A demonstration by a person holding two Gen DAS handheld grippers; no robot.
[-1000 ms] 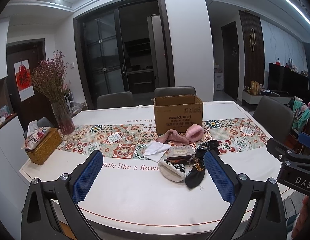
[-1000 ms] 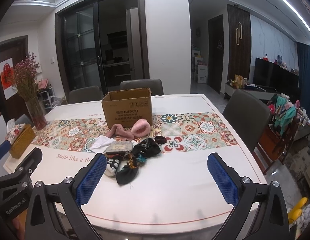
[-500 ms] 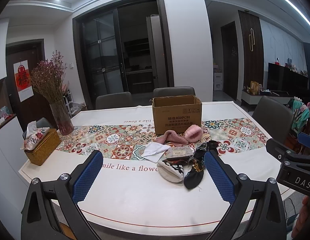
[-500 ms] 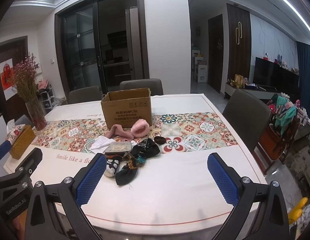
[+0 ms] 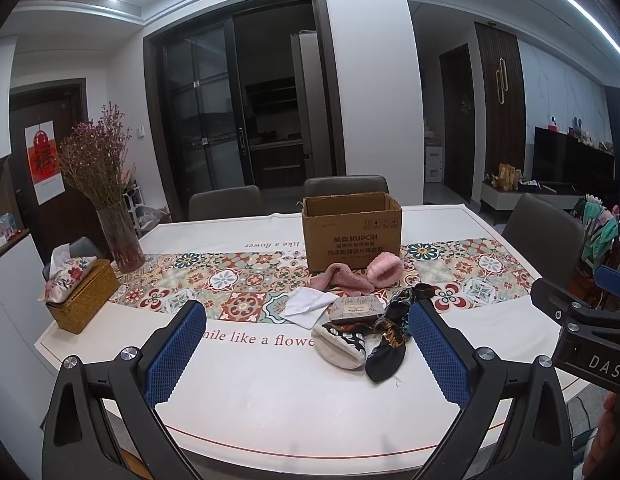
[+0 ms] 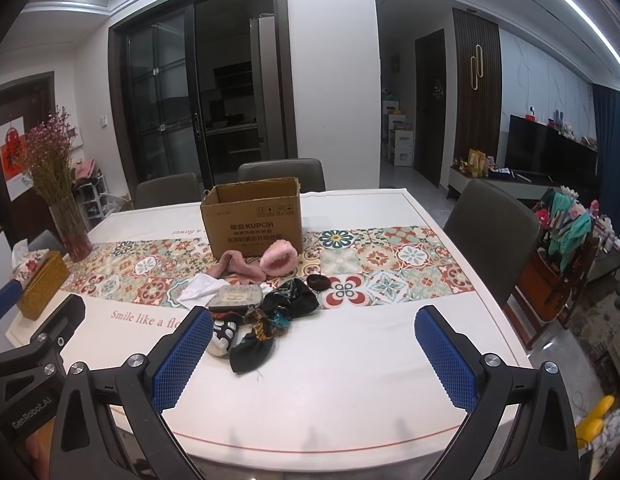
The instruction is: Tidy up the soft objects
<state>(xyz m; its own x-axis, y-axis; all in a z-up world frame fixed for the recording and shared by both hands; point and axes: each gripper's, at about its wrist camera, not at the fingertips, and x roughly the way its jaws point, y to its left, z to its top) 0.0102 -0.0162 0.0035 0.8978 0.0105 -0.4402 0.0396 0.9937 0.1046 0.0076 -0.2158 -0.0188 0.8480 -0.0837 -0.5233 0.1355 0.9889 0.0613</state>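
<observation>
Nothing much has moved since the earlier frames; both grippers hang over the near edge of the white table (image 5: 246,400). Left gripper (image 5: 306,340) and right gripper (image 6: 313,344) have their jaws spread wide, holding nothing. One cardboard box (image 5: 351,230) stands open in the middle of the frame; its inside is hidden. Just below it lies the pile of soft things (image 5: 361,320): two pink fuzzy pieces, one white cloth, dark socks. One vase (image 5: 120,236) and one tissue basket (image 5: 82,296) sit at the left.
</observation>
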